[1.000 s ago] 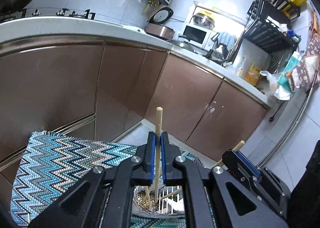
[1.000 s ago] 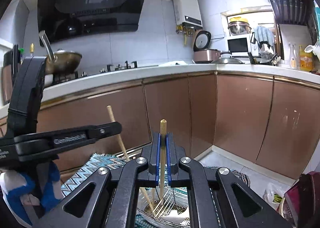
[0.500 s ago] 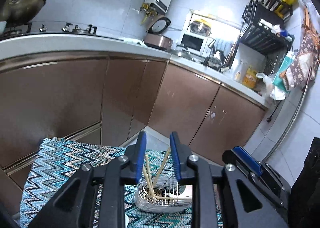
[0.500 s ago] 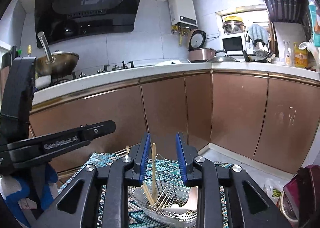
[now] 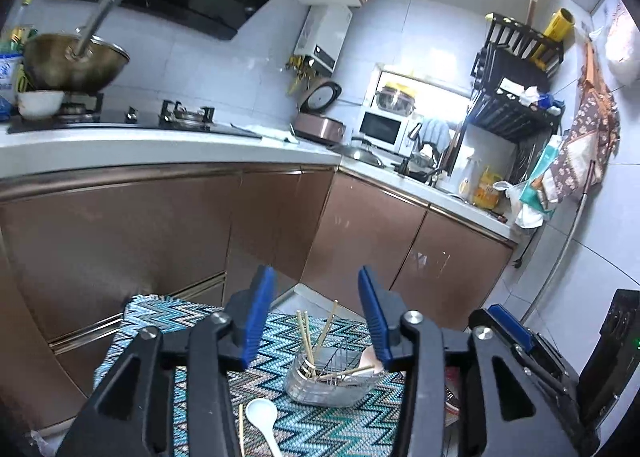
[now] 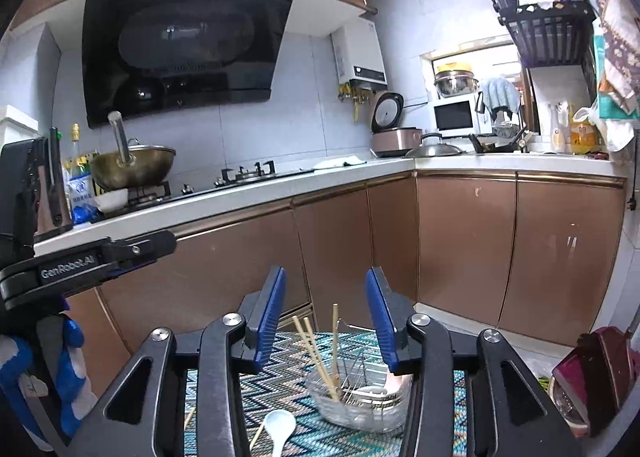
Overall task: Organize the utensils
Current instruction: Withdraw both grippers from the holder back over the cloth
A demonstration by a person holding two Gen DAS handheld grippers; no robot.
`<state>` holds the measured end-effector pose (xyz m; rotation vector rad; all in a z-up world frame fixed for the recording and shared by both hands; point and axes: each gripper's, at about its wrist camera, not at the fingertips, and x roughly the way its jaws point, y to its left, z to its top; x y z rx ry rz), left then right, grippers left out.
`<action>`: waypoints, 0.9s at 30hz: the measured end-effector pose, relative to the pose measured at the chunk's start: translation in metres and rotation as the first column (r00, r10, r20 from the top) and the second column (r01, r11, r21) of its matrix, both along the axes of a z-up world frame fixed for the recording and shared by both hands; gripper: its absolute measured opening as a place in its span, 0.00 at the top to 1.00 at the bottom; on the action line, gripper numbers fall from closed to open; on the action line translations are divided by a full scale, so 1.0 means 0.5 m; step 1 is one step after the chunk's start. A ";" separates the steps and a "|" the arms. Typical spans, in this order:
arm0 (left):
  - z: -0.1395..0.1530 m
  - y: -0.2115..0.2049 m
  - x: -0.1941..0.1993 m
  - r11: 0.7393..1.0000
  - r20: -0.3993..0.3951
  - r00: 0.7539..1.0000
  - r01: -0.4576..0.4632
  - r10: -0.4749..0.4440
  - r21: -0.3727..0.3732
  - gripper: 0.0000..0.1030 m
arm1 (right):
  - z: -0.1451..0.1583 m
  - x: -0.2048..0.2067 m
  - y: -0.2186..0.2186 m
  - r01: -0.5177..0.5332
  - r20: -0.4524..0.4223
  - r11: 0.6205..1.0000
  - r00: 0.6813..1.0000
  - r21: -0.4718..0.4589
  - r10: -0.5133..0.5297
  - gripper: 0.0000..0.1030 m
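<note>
utensil basket (image 5: 332,383): clear-walled with a wire rack inside; sat on the zigzag mat (image 5: 280,341), toward its far right part; framed between the blue pads in both wrist views
chopsticks (image 5: 306,337): several wooden sticks stood tilted in the left end of the basket, tips up; more lay flat across the rack
spoon in basket (image 6: 394,381): pale spoon rested at the right end, partly hidden behind a finger
white spoon (image 5: 262,415): lay on the mat, near side of the basket, apart from it; bowl facing up
loose chopstick (image 5: 241,429): lay on the mat just left of the white spoon; lower end cut off by the frame
left gripper (image 5: 316,321): jaws spread wide, nothing between them; held above the mat, basket below and beyond the tips
right gripper (image 6: 325,317): jaws spread wide, nothing held; above the basket, just right of the left gripper
surroundings: brown cabinets (image 6: 460,249) behind the mat; white countertop (image 6: 280,185) with a wok (image 6: 134,167) on the stove; rice cooker (image 6: 394,135) and microwave (image 6: 454,117) in the far corner
</note>
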<state>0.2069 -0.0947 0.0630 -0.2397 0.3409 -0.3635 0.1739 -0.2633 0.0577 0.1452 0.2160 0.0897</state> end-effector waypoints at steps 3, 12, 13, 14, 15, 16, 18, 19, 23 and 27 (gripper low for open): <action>0.014 0.020 -0.045 1.000 0.019 1.000 -0.013 0.013 0.009 0.56 | 0.013 -0.046 0.011 0.002 0.014 1.000 1.000 0.008 -0.002 0.54; 0.042 0.111 -0.180 0.996 0.105 0.991 -0.084 0.082 0.011 0.55 | 0.029 -0.150 0.034 0.000 0.032 1.000 0.999 0.026 -0.001 0.44; 0.042 0.118 -0.191 0.996 0.112 0.990 -0.091 0.089 0.014 0.55 | 0.028 -0.159 0.036 0.001 0.032 1.000 1.000 0.026 -0.002 0.43; 0.045 0.129 -0.205 0.995 0.123 0.987 -0.102 0.099 0.016 0.55 | 0.029 -0.170 0.039 0.003 0.032 1.000 0.999 0.029 -0.004 0.43; 0.047 0.139 -0.220 0.994 0.134 0.985 -0.110 0.108 0.014 0.55 | 0.029 -0.176 0.040 0.003 0.032 0.999 0.999 0.032 -0.004 0.43; 0.048 0.148 -0.229 0.993 0.140 0.984 -0.115 0.112 0.011 0.55 | 0.029 -0.183 0.041 0.004 0.033 0.999 0.999 0.036 -0.005 0.43; 0.051 0.169 -0.252 0.992 0.154 0.980 -0.127 0.124 0.006 0.55 | 0.033 -0.196 0.042 0.004 0.038 0.999 0.999 0.043 -0.006 0.43; 0.054 0.180 -0.265 0.991 0.164 0.978 -0.135 0.133 0.003 0.55 | 0.034 -0.202 0.044 0.005 0.040 0.999 0.999 0.045 -0.006 0.41; 0.062 0.215 -0.309 0.988 0.185 0.971 -0.155 0.152 -0.003 0.55 | 0.042 -0.230 0.058 0.003 0.056 0.999 0.998 0.051 -0.006 0.37; 0.067 0.242 -0.336 0.987 0.187 0.969 -0.162 0.161 -0.012 0.54 | 0.049 -0.250 0.077 -0.021 0.071 0.999 0.997 0.045 0.017 0.37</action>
